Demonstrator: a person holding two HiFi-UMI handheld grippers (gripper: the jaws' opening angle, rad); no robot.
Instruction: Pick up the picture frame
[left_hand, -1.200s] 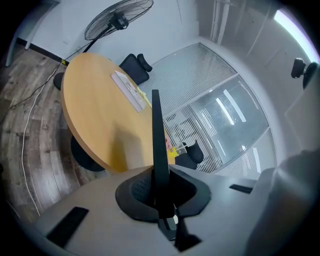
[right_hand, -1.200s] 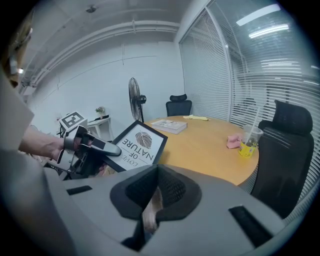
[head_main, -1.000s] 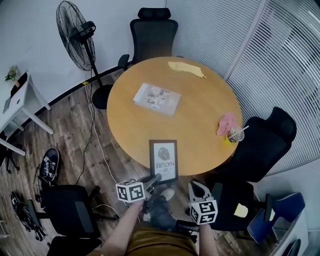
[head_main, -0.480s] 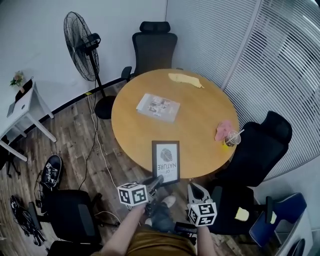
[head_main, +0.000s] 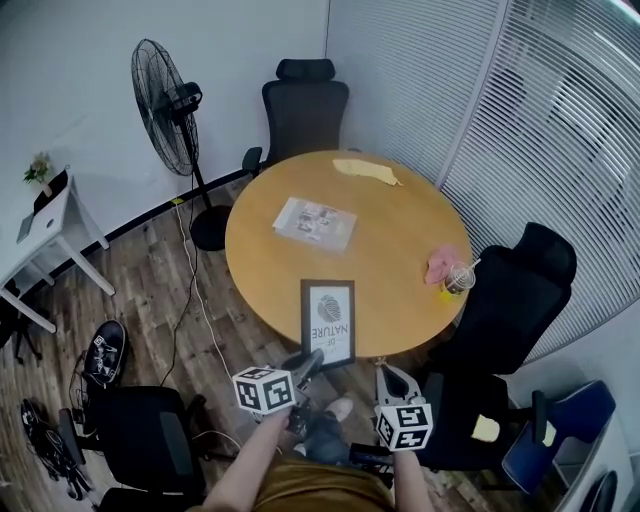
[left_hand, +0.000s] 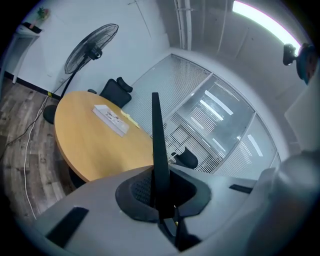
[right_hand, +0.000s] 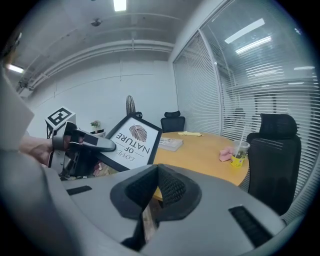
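The left gripper (head_main: 311, 360) has its fingers pinched on the lower edge of the picture frame (head_main: 328, 322) (edge-on in its own view), holding it tilted over the tabletop's (head_main: 390, 230) near rim. The right gripper (head_main: 386, 373) hangs just beside, apart from the frame, fingers pressed together on nothing.

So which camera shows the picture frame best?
The right gripper view: the picture frame faces it, lettering legible. The head view shows its front smaller; the left gripper view, only its thin edge between the jaws.
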